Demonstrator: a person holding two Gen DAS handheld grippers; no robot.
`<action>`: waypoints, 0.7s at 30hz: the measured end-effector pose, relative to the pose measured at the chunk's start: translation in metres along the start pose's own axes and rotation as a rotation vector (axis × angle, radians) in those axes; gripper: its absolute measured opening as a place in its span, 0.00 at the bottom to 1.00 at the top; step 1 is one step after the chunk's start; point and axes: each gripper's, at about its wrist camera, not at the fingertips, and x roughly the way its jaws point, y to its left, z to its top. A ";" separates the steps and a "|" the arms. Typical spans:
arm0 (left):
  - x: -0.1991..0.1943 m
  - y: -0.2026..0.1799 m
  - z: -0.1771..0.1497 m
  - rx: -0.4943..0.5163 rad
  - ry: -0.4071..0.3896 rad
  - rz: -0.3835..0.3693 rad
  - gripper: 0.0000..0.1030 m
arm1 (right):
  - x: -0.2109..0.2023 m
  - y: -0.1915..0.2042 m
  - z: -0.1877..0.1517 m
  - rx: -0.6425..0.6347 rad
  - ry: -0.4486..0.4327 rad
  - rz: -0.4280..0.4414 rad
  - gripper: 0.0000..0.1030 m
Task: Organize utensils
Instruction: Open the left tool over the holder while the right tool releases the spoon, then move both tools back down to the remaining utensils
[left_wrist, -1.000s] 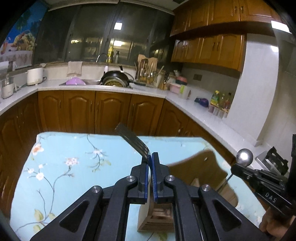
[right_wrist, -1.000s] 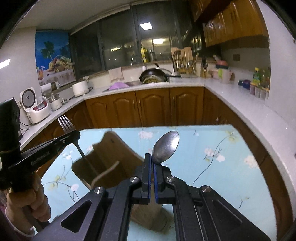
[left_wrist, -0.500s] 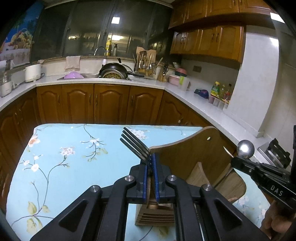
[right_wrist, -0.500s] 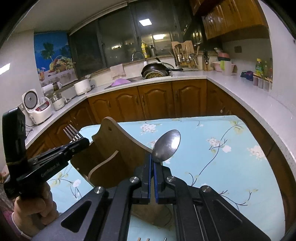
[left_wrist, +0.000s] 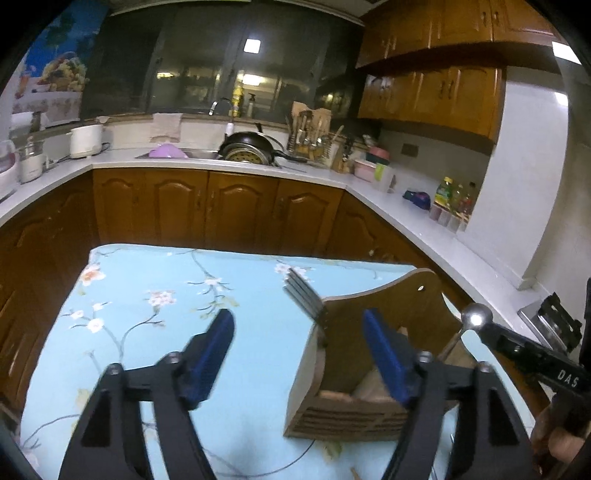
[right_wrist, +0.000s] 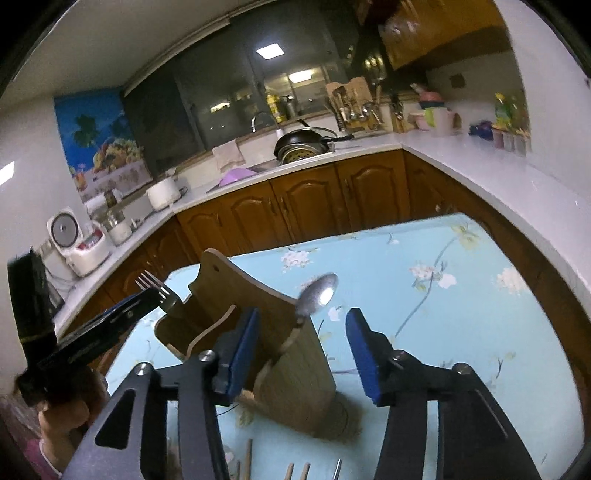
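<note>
Fork (left_wrist: 304, 299) handle and spoon (right_wrist: 319, 291) handle hidden inside wooden utensil holder (left_wrist: 369, 369) on floral tablecloth (left_wrist: 166, 314). Left gripper (left_wrist: 301, 349) and right gripper (right_wrist: 301, 349): jaws opening, spread wide, pads clear of both utensils.

Home kitchen (sink (left_wrist: 173, 153), wooden cabinets (left_wrist: 221, 210))

Wooden holder (left_wrist: 373, 354) hides the fork (left_wrist: 304, 295) and spoon (right_wrist: 318, 292) handles
</note>
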 end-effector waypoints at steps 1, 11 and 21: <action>-0.007 0.001 -0.003 -0.006 -0.003 0.002 0.76 | -0.004 -0.002 -0.001 0.012 -0.003 0.002 0.58; -0.083 0.011 -0.049 -0.082 0.041 0.026 0.84 | -0.063 -0.007 -0.047 0.023 -0.068 -0.034 1.00; -0.148 0.027 -0.089 -0.161 0.140 0.069 0.84 | -0.108 -0.010 -0.095 0.009 -0.074 -0.070 1.00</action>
